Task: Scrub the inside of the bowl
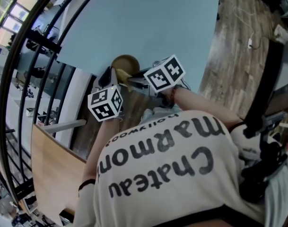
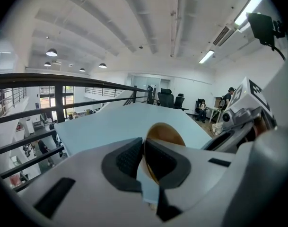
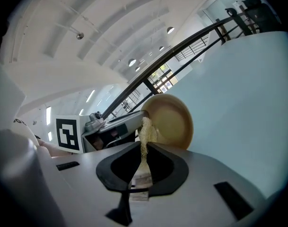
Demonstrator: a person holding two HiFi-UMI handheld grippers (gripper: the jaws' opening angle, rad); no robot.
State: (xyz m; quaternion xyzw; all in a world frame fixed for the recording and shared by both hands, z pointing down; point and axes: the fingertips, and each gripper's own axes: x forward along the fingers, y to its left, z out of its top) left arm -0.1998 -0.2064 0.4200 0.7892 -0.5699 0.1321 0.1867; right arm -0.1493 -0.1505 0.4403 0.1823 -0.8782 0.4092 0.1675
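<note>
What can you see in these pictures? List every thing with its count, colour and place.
table: one, light blue, ahead of the person
bowl: one, brown wood, tilted at the table's near edge
scrubber: one, pale straw, by the bowl's edge
railing: one, black, along the table's left
floor: brown wood, right of the table
chairs: a few, black, beyond the table's far end
left gripper: one, white, shut on the bowl's rim
right gripper: one, white, shut on the scrubber
shirt: one, white with black print, bottom of the head view
</note>
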